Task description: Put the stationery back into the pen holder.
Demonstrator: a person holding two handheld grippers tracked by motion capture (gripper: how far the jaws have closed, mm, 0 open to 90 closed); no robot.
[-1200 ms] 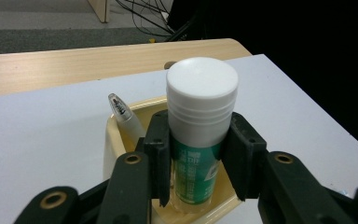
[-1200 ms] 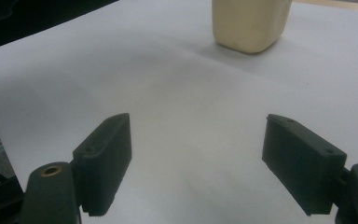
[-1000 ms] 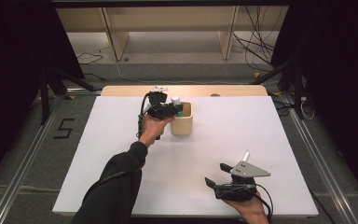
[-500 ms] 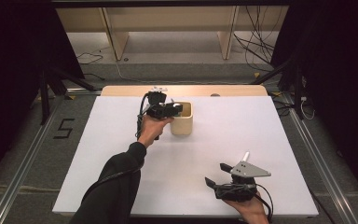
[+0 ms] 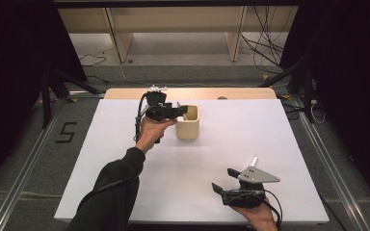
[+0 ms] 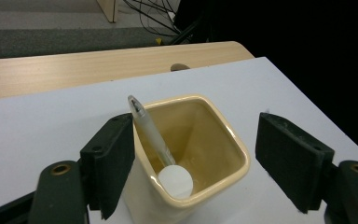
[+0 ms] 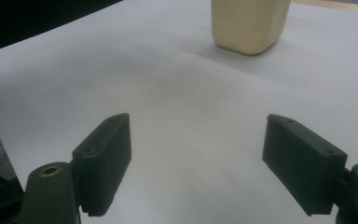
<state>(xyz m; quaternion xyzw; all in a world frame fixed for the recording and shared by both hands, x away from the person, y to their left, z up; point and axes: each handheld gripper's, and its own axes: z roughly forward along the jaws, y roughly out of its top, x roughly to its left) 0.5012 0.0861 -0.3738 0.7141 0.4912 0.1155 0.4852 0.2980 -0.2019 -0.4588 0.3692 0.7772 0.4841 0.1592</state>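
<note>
- The left gripper [image 5: 187,110] hovers in the upper middle of the high view, right at the rim of the cream square cup [image 5: 188,126], which stands on the white table [image 5: 270,144].
- In the left gripper view its jaws stand wide apart around the cup [image 6: 191,154]: the left jaw looks to be touching or just beside the cup's wall, the right jaw stands clear of it.
- Inside, a translucent pen [image 6: 150,134] leans toward the upper left corner of the cup, with a white round object [image 6: 176,180] at the near wall; what that object is cannot be told.
- The right gripper [image 5: 224,182] rests low in the lower right of the high view, jaws spread wide and holding nothing; the cup [image 7: 249,23] sits at the top of its own view.
- Handling call: the cup looks glazed ceramic, so stiff, fairly heavy, slippery and breakable; a grip across two opposite walls near the rim seems safest. The pen looks light and slick, best pinched mid-barrel.
- Writing: a dark "5" [image 5: 66,132] is marked on the floor at the left; no brand is legible on cup or pen.
</note>
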